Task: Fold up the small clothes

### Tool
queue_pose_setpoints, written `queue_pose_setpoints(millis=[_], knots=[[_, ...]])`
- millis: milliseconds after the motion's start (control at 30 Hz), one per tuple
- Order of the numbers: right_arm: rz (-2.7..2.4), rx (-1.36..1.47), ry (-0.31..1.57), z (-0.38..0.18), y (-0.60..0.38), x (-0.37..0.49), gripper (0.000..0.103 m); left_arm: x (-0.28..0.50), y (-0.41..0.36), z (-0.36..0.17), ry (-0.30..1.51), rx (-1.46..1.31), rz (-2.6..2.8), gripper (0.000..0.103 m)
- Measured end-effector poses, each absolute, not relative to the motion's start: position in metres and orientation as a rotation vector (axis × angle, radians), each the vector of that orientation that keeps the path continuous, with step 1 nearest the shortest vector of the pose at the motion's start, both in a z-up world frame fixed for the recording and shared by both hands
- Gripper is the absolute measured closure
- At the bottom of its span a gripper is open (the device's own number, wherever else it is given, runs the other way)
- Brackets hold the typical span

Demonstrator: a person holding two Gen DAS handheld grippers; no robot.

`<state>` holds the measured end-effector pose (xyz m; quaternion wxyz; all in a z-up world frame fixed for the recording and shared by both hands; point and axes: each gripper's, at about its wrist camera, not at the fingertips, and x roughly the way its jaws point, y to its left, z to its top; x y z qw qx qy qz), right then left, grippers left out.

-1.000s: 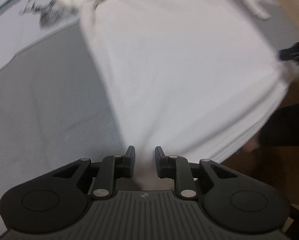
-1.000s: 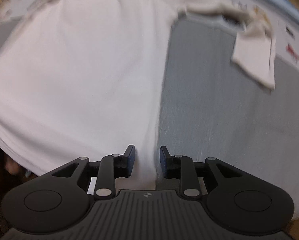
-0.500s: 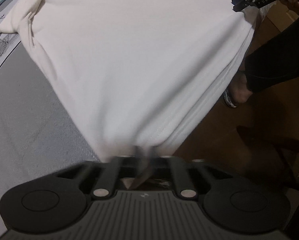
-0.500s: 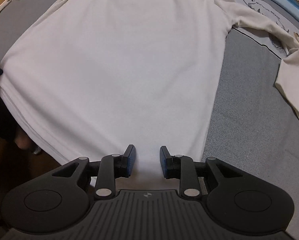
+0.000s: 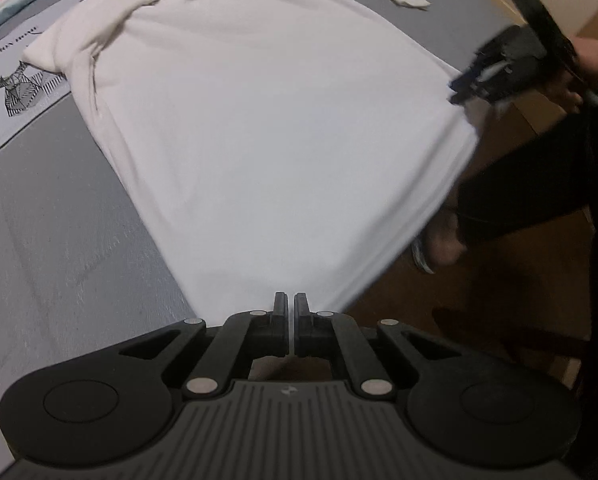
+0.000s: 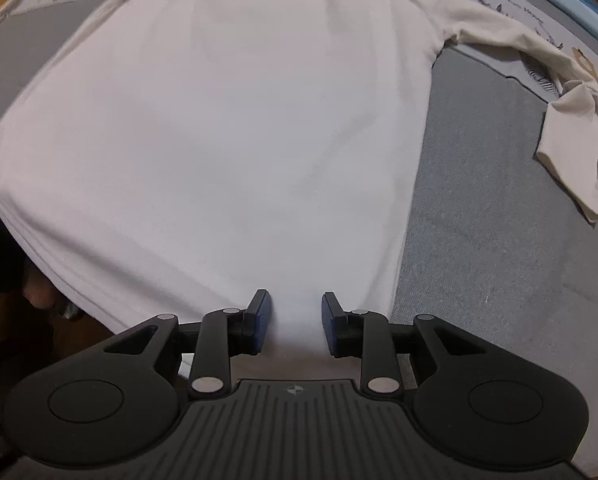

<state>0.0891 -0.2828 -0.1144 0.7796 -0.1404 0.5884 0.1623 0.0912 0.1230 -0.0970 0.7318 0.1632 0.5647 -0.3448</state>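
**Shirt hem pinched at one corner, straddled at the other**

Fabric fills both wrist views: a white long-sleeved cotton shirt (image 5: 267,120) lies spread, body flat, on a grey woven mat (image 5: 39,248), with its hem reaching back to the fingers of both tools.

The left gripper (image 5: 290,307) has its two black fingers (image 5: 280,312) drawn together until only a thin slit shows between them, clenched on the hem corner nearest that tool. The cloth rises from the fingertips and fans out ahead of them. To the right of those fingers the hem hangs past the mat's edge over a brown wooden floor (image 5: 479,292).

The right gripper (image 6: 292,312) stands with its blue-padded fingers (image 6: 259,312) parted, the other hem corner lying in the gap between them. Neither pad presses the fabric; whether either touches it cannot be told. In the left wrist view this same tool appears blurred, far to the right of the fingers at the shirt's side edge.

One cream sleeve (image 6: 571,132) trails ahead and to the right of the right fingers, its cuff folded on the mat. The other sleeve (image 5: 87,52) is bunched ahead and to the left of the left fingers, beside a printed deer sketch (image 5: 19,88) on a pale border.
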Motion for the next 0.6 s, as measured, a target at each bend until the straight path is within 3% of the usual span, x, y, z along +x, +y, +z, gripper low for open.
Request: queue_pose_setpoints(millis=[67, 233, 300, 333, 367, 467, 600], knots=[[0.359, -0.330, 1.266, -0.112, -0.279, 0.087, 0.073, 0.096, 0.114, -0.110, 1.286, 0.404, -0.720, 0.095], [0.349, -0.338, 1.268, -0.114, -0.284, 0.086, 0.073, 0.102, 0.096, -0.131, 1.363, 0.530, -0.672, 0.094], [0.359, -0.327, 1.246, -0.110, -0.283, 0.085, 0.073, 0.111, 0.095, -0.117, 1.315, 0.429, -0.683, 0.085], [0.361, -0.255, 1.238, -0.105, -0.288, 0.087, 0.073, 0.115, 0.095, -0.115, 1.308, 0.395, -0.678, 0.072], [0.354, -0.220, 1.235, -0.103, -0.295, 0.090, 0.073, 0.118, 0.093, -0.119, 1.322, 0.399, -0.659, 0.066], [0.306, -0.323, 1.259, -0.114, -0.293, 0.090, 0.073, 0.121, 0.084, -0.139, 1.384, 0.535, -0.603, 0.067], [0.271, -0.244, 1.154, -0.089, -0.298, 0.098, 0.072, 0.146, 0.084, -0.094, 1.191, 0.320, -0.569, 0.066]])
